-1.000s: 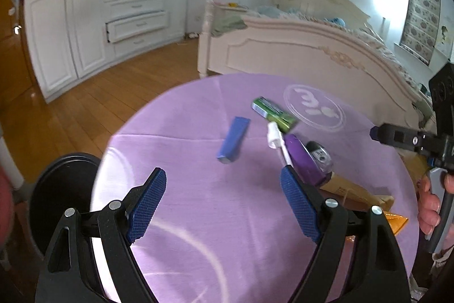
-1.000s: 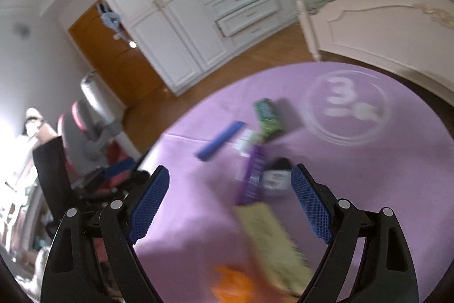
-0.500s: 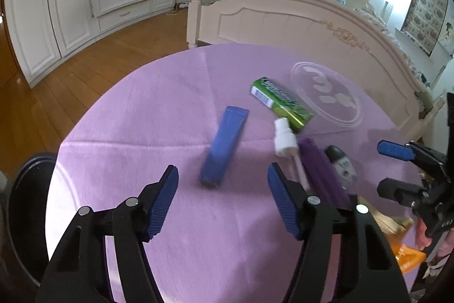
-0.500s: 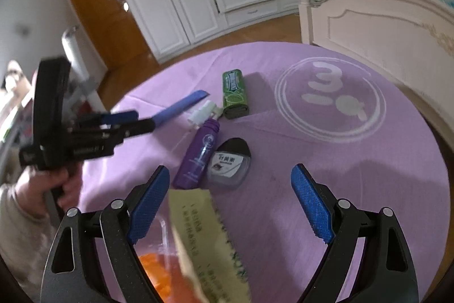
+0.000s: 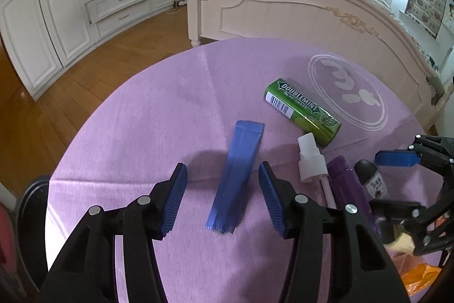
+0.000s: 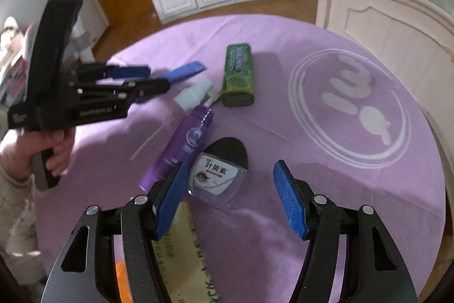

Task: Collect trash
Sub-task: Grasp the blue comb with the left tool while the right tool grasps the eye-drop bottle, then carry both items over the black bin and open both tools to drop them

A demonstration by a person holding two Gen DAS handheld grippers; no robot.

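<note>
Purple cloth covers the round worktop [image 5: 159, 110]. Left hand-held gripper [image 5: 222, 199]: jaws closing, pads astride the near half of the blue wrapper [image 5: 235, 178], not yet touching it. Right hand-held gripper [image 6: 229, 196]: jaws closing above the clear eye-drop case [image 6: 218, 175], pads clear of it. Just left of the case lies the purple bottle [image 6: 181, 146], with its white spray cap [image 6: 193, 94] beyond. Green gum box [image 6: 238, 75] farther still. Beige packet [image 6: 187, 260] and orange wrapper [image 5: 420, 277] at the near edge.
</note>
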